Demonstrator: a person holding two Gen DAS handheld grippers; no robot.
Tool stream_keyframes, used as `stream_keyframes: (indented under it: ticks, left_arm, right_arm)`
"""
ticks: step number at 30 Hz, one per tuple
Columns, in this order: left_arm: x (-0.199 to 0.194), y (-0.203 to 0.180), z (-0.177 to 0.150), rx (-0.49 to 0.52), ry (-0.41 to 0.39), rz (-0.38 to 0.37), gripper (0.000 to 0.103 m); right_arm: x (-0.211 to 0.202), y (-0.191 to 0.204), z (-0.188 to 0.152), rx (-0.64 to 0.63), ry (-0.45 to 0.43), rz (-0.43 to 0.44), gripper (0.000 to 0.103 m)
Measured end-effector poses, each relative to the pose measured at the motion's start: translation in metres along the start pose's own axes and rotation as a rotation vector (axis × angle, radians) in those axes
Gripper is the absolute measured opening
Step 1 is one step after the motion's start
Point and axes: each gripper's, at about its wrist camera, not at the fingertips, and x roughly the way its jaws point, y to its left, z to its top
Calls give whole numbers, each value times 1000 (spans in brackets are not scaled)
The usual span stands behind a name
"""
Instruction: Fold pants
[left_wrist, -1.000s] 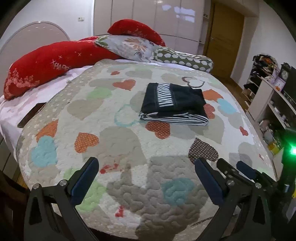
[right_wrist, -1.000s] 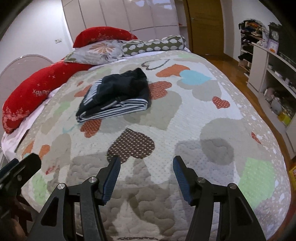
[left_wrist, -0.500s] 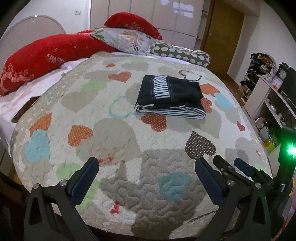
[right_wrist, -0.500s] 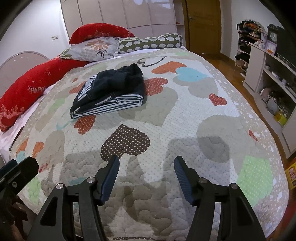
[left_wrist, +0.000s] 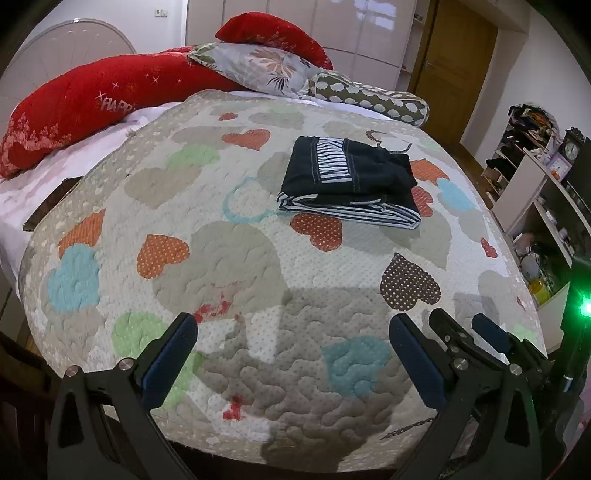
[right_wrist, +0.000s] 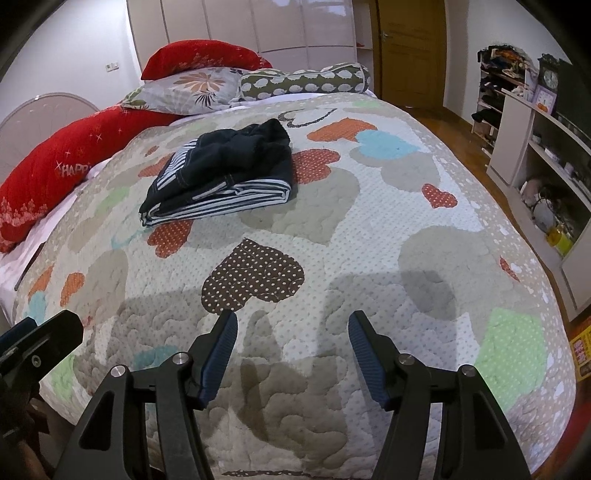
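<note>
Dark navy pants (left_wrist: 351, 177) with striped trim lie folded in a compact stack on the heart-patterned quilt (left_wrist: 236, 258), past the middle of the bed. In the right wrist view the same pants (right_wrist: 225, 173) sit up and left of centre. My left gripper (left_wrist: 291, 325) hangs open over the near edge of the bed, far short of the pants, nothing between its blue pads. My right gripper (right_wrist: 293, 321) is also open and empty over the near quilt (right_wrist: 369, 229). The right gripper's fingers (left_wrist: 491, 332) show at the lower right of the left view.
Red pillows (left_wrist: 92, 103), a floral pillow (left_wrist: 258, 70) and a spotted bolster (left_wrist: 373, 99) line the head of the bed. White shelves (right_wrist: 543, 155) with clutter stand along the right wall. A wooden door (right_wrist: 410, 48) is at the back. Wooden floor runs beside the bed.
Both views have shifted slightly, so the pants sit a little lower and nearer in frame. Both grippers stay open and empty over the near bed edge.
</note>
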Motion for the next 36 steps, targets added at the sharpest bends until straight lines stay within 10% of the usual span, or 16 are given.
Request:
stream_keyframes:
  ticks: [36]
  left_arm:
    - [28,24,1,-60,69,52,103]
  right_arm:
    - [-3,-5,3,-19,-45,-78,69]
